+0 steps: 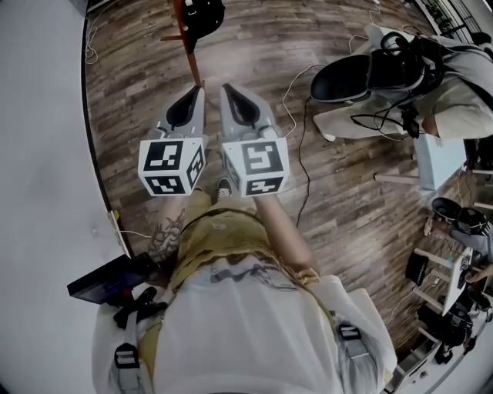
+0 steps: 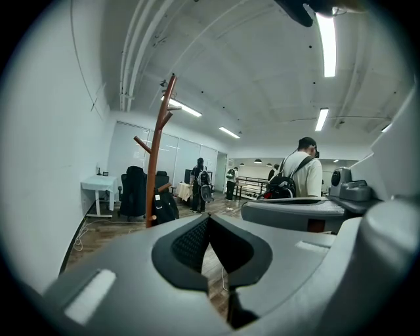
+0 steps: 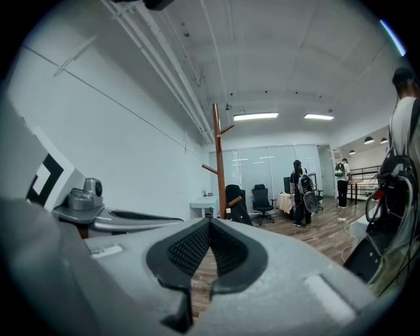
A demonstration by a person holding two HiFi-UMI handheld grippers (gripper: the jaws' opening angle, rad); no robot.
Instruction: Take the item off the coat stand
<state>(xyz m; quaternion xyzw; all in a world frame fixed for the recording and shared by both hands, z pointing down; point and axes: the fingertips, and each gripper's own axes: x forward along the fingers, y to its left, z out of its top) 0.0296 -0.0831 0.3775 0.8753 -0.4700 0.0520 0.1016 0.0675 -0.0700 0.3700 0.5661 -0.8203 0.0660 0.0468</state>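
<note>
The brown wooden coat stand (image 1: pixel 189 42) rises from the wood floor straight ahead of me. A black bag (image 1: pixel 202 14) hangs on one of its low pegs. Both grippers are held side by side at waist height, pointing at the stand and well short of it. The left gripper (image 1: pixel 193 92) is shut with nothing in it, and so is the right gripper (image 1: pixel 229 89). In the left gripper view the stand (image 2: pixel 157 151) and bag (image 2: pixel 165 207) lie beyond the closed gripper (image 2: pixel 209 218). The right gripper view shows the stand (image 3: pixel 217 161) and bag (image 3: pixel 237 209) past the closed gripper (image 3: pixel 210 222).
A white wall (image 1: pixel 38 154) runs along the left. A person with a backpack (image 1: pixel 431 85) and a black chair (image 1: pixel 339 77) are at the right, with cables (image 1: pixel 296 92) on the floor. Farther off are a white desk (image 2: pixel 98 187), office chairs (image 3: pixel 262 200) and standing people (image 3: pixel 300 190).
</note>
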